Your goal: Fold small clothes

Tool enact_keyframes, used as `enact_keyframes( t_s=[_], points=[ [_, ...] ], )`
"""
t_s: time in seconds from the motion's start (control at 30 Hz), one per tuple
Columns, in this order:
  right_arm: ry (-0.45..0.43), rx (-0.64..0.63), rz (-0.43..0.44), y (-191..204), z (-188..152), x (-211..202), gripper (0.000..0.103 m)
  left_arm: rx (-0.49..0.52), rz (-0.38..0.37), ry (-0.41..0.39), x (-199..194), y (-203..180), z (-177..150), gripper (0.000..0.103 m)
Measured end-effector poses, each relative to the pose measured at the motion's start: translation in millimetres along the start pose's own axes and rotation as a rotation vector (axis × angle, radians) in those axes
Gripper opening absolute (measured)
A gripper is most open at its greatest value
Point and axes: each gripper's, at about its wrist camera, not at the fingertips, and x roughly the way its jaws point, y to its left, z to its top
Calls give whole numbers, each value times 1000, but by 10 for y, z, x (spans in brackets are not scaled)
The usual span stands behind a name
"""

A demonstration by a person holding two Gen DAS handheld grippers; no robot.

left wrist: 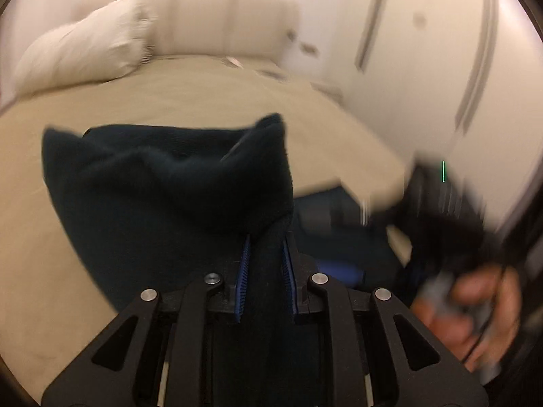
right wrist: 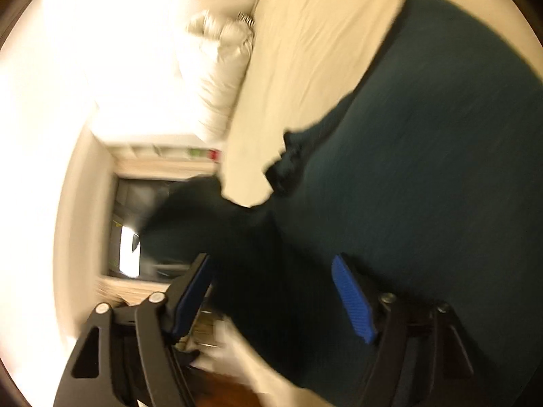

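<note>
No writing shows; left tongs clamp the dark garment, right tongs stand apart.

A white pillow lies at the head of the beige bed

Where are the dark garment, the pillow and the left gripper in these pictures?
dark garment [left wrist: 163,183], left wrist view, on its bunched upper fold.
pillow [left wrist: 85,51], left wrist view, on its front face.
left gripper [left wrist: 266,271], left wrist view, between its fingertips.

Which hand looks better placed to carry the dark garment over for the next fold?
Probably the left: its gripper is shut on the dark garment. The right gripper stands open around it, gripping nothing.
</note>
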Motion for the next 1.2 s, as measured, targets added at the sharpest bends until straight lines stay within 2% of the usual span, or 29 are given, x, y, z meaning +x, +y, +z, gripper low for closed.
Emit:
enact_keyframes(
  t_s=[0.1, 0.2, 0.33, 0.43, 0.5, 0.57, 0.63, 0.73, 0.83, 0.9, 0.93, 0.97, 1.0, 1.03, 1.07, 1.13, 1.2],
  points=[
    [44, 5, 29, -59, 114, -106, 77, 166, 36, 97, 390, -416, -347, 15],
    [108, -36, 1, -55, 147, -101, 77, 318, 85, 92, 479, -695, -536, 15],
    [140, -80, -74, 38, 162, -54, 77, 402, 83, 73, 451, -812, -561, 15],
    [135, -129, -164, 144, 221, -111, 76, 337, 109, 28, 318, -642, -546, 15],
    [102, -139, -189, 175, 298, -172, 76, 277, 173, -33, 179, -468, -527, 15],
    [70, -129, -222, 175, 388, -196, 77, 212, 195, -61, 103, -297, -462, 15],
    [62, -133, -248, 198, 433, -158, 79, 205, 210, -72, 76, -233, -424, 15],
    [115, -179, -311, 267, 434, 111, 79, 217, 212, -53, 140, -279, -420, 15],
    [172, -252, -366, 358, 426, 410, 78, 184, 191, -63, 124, -236, -445, 16],
    [189, -290, -395, 404, 434, 543, 66, 156, 184, -67, 173, -179, -391, 22],
    [190, -304, -411, 413, 434, 573, 52, 135, 171, -68, 159, -125, -384, 25],
    [183, -310, -413, 411, 425, 555, 41, 107, 155, -74, 127, -54, -375, 34],
    [168, -310, -410, 400, 420, 520, 35, 74, 143, -84, 122, -34, -374, 57],
    [152, -310, -404, 383, 403, 460, 21, 31, 131, -100, 92, 46, -359, 70],
    [137, -305, -398, 369, 377, 399, 15, -11, 119, -117, 52, 127, -344, 81],
    [79, -285, -375, 341, 304, 234, 13, -90, 90, -142, -4, 294, -311, 81],
    [9, -263, -314, 341, 177, -12, 12, -140, 61, -143, -1, 424, -258, 81]
  ],
)
